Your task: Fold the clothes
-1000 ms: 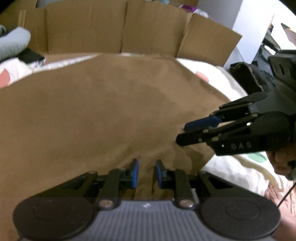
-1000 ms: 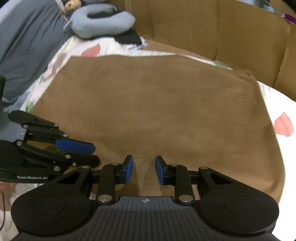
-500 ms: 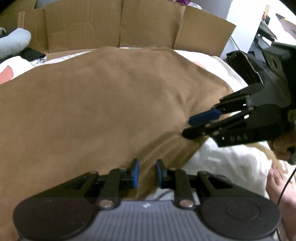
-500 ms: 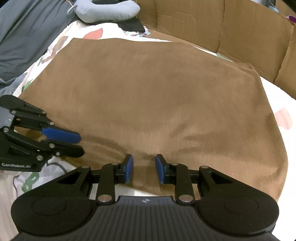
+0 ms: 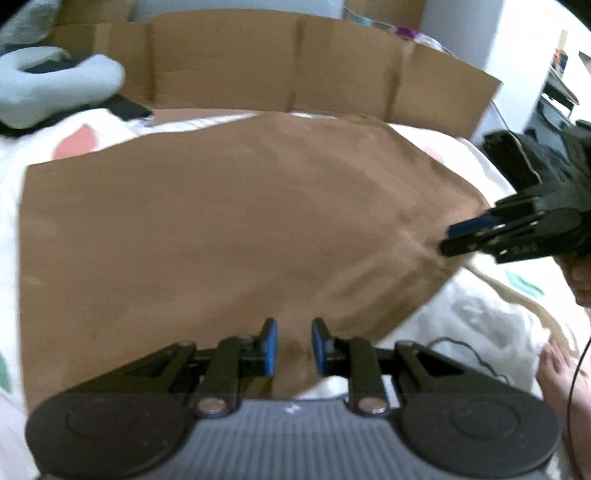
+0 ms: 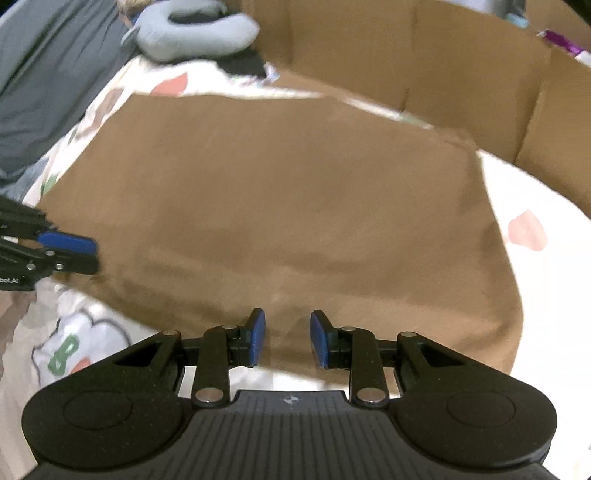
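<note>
Both grippers have pulled back toward the near edge of the bed since the earlier frames, and the brown cloth [image 5: 236, 229] has come with them — its near hem now lies further from the cardboard, and more of the white sheet shows in front of it.

From its own camera, the left gripper [image 5: 293, 347] has its blue pads a small gap apart with the near hem of the cloth gathered between them; the fabric wrinkles toward the pads, so it seems pinched there, at the near left part of the hem. The right gripper [image 6: 287, 339] stands a little wider, and the hem also runs up between its pads, with a soft crease leading to them. In the left camera, the right gripper [image 5: 448, 242] comes in from the right side and its tips meet the right corner of the cloth, where folds spread out. The picture is blurred, so how tightly each one grips I cannot say exactly.

The brown cloth is spread nearly flat over the patterned bedsheet [image 6: 546, 280], filling the middle of the bed. Behind it, at the far side, stands a cardboard wall [image 5: 229, 59]. At the far left lies a grey neck pillow [image 6: 195, 31] — beside it a dark grey blanket [image 6: 48, 85]. At the near right of the left camera a bare foot [image 5: 559, 380] shows.
</note>
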Demonstrator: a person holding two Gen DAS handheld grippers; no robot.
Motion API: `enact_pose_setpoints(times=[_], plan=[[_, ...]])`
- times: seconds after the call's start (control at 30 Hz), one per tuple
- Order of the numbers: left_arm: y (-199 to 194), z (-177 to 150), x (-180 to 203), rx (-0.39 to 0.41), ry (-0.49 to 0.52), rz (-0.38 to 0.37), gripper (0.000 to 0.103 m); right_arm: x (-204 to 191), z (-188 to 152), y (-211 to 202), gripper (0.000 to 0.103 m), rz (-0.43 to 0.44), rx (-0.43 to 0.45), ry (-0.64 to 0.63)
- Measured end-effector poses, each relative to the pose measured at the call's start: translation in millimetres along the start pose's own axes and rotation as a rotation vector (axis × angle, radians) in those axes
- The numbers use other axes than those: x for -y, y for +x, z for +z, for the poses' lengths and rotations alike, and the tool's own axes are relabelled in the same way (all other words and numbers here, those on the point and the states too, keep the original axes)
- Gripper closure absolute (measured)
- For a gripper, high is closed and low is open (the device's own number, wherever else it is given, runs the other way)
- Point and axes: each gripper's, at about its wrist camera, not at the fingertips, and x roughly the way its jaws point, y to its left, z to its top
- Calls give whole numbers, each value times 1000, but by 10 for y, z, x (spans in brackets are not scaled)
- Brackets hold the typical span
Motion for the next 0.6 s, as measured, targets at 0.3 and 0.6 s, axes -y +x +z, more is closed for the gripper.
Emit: enact_pose_setpoints(times=[0.3,0.6], plan=[[87,-162,-215,-62,-52,28,81,408,-43,129,68,-106,-17,52],[-117,-156,-275,-41,-91,28,81,333,-47,29,65,-107,-58,112]])
